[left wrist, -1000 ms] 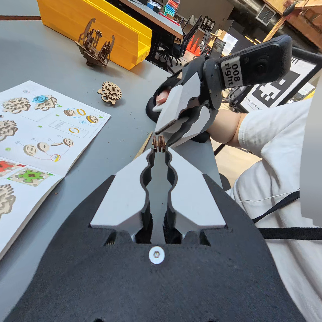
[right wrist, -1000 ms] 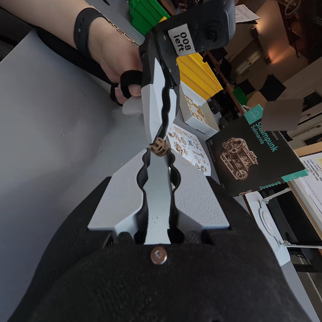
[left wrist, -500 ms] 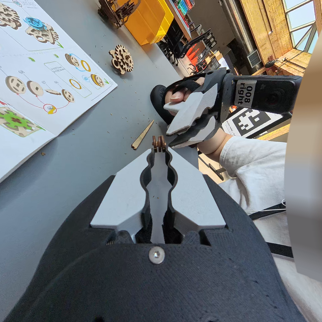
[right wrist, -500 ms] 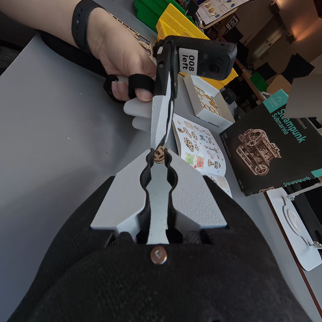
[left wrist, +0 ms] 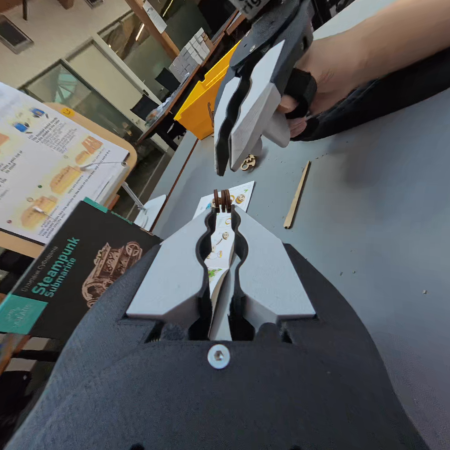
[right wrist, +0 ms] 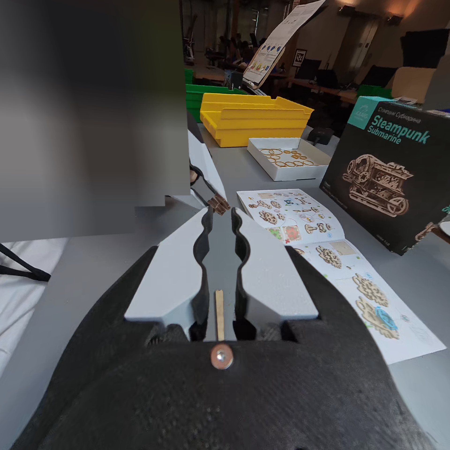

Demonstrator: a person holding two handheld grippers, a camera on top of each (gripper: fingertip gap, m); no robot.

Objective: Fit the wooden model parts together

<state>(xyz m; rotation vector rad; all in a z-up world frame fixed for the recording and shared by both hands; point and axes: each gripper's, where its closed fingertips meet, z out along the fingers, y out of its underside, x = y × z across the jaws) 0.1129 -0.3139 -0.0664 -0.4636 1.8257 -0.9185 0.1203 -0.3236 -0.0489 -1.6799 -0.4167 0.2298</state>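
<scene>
Even daylight fills the room on the left wrist side, and the grey table (left wrist: 365, 219) carries only soft shadows. The right wrist view is dimmer, with warm lamps glowing far back. Wide-angle bending tilts and curves the edges. The black box (right wrist: 389, 175) smears with motion blur. A flat grey patch masks that view's upper left.

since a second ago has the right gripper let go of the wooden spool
Yes. The right gripper is open and has backed away from the spool, which stays in the left gripper, with a gap between them.
</scene>
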